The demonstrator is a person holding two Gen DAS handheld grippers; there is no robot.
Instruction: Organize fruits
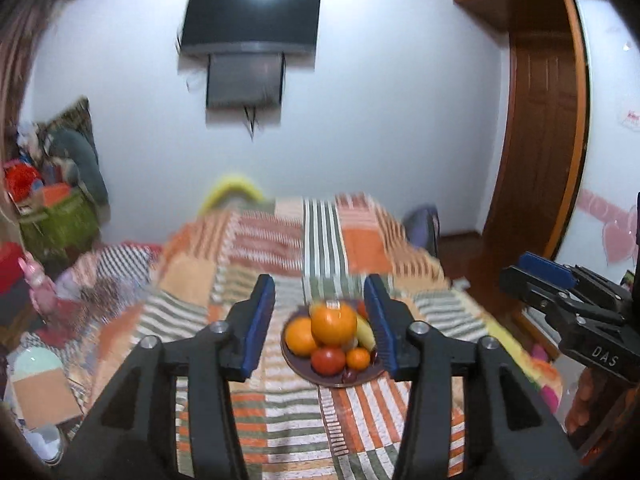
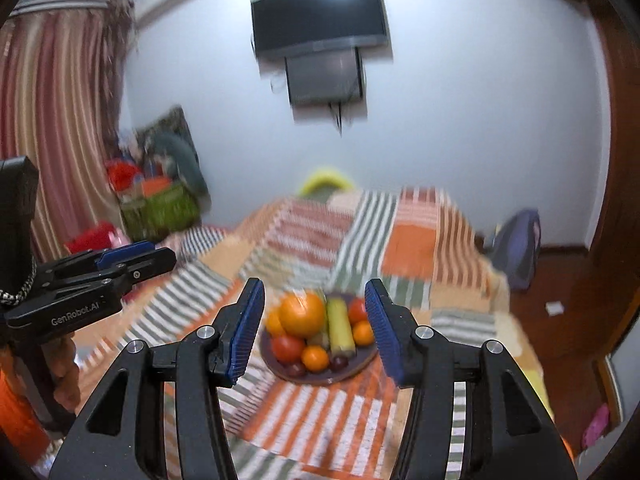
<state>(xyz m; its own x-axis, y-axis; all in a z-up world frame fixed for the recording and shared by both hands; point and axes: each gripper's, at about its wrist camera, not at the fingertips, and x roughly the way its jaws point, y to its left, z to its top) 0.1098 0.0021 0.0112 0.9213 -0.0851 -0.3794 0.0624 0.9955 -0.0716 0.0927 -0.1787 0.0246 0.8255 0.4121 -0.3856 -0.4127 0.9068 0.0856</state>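
Both your claws, left [image 1: 320, 322] and right [image 2: 316, 330], hang spread wide and empty, short of the plate [image 1: 298, 367] of fruit on the bed [image 1: 280, 420]; the banana [image 2: 340, 330] (long axis pointing away from you) lies on the plate's right half, likely nearer your right claw.

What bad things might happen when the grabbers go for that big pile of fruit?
1. The fruit is heaped on the plate; the big orange sits on top, so nudging a lower piece may send it rolling onto the striped bedspread.
2. The plate rests on soft bedding, so pressing down might tip it.
3. The left gripper and right gripper, both with jaws open, aim at the same plate and might bump each other.
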